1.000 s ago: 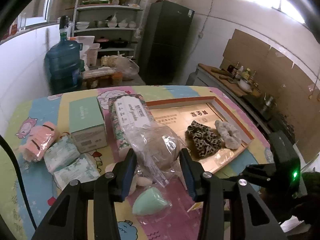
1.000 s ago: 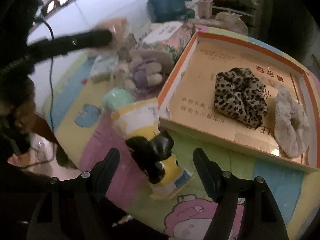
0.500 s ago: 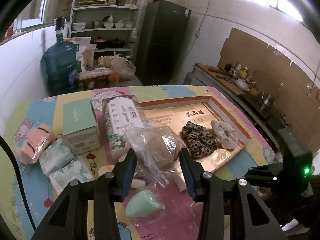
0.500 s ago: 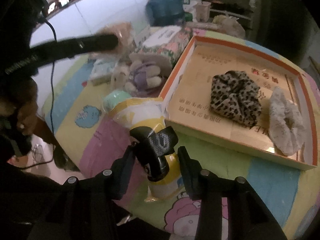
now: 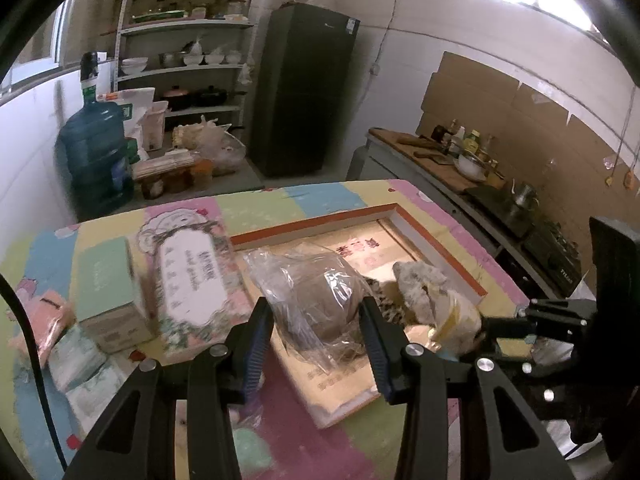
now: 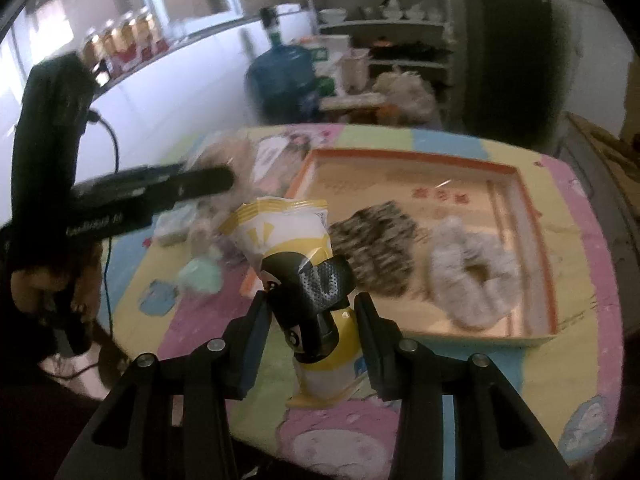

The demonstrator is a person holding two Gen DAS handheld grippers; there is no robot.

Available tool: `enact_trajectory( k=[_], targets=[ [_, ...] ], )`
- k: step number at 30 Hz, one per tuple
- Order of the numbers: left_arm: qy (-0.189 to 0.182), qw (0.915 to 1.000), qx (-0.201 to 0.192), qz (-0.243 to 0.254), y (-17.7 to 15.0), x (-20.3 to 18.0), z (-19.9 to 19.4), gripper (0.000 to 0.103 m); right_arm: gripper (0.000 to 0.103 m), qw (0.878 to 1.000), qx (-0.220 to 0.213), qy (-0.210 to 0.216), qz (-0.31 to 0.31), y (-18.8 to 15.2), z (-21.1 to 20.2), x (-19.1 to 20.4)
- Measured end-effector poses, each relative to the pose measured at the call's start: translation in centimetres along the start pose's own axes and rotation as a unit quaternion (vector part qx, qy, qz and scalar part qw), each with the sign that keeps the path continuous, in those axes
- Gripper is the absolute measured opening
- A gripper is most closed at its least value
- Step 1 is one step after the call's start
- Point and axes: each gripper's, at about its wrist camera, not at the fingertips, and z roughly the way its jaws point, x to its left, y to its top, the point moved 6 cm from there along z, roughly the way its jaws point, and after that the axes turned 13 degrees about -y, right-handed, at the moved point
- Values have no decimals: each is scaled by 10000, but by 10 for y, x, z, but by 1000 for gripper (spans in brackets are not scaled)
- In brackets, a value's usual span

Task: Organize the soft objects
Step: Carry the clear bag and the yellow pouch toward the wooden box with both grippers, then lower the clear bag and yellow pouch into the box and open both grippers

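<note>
A table (image 5: 320, 204) covered by a pastel cartoon cloth stands in a kitchen, with a dark fridge (image 5: 304, 92), shelves of bowls and pots (image 5: 184, 60) and a blue water jug (image 5: 96, 152) at the far side, and a counter with bottles (image 5: 452, 152) on the right.

One shallow cardboard tray (image 6: 536, 216) with an orange rim lies on the right of the table. Two hair scrunchies rest in it: a leopard scrunchie (image 6: 376, 248) and, to its right, a pale fluffy scrunchie (image 6: 472, 276).

The left gripper (image 5: 316, 332) grasps a clear bag with a brown soft lump (image 5: 316, 300), held over the tray's near left corner. The right gripper (image 6: 308, 320) is clenched on a yellow-and-white pouch (image 6: 288, 236) with a black piece in front, at the tray's near left edge.

Left of the tray lie one floral tissue pack (image 5: 192, 276), one green box (image 5: 104, 284) and one mint sponge (image 6: 200, 276).
</note>
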Motion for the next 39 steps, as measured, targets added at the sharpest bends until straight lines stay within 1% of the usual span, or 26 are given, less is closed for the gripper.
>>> enact_trajectory(
  k=[5,11,15,20,29,33,39],
  targets=[
    [66,10000,1,38,11,-9,19,45,44,9993,-74,-295,223,14,9,-29],
    [169,9999,26,19,25,-17,45,45,44,9978,-73,-502,422,29,22,-65],
    [256,9996,76,-28,35,-21,64,45,44,9963,110,-688,500,37,39,-86],
    [346,9992,149,-94,46,-24,91,45,44,9953,249,-731,578,46,57,-109],
    [526,9971,328,-445,55,-9,138,45,44,9950,408,-752,525,64,93,-135],
    [599,9955,427,-589,53,0,154,45,44,9953,467,-696,489,70,106,-137],
    [593,9935,610,-755,46,7,172,45,44,9951,590,-710,352,74,124,-136]
  ],
)
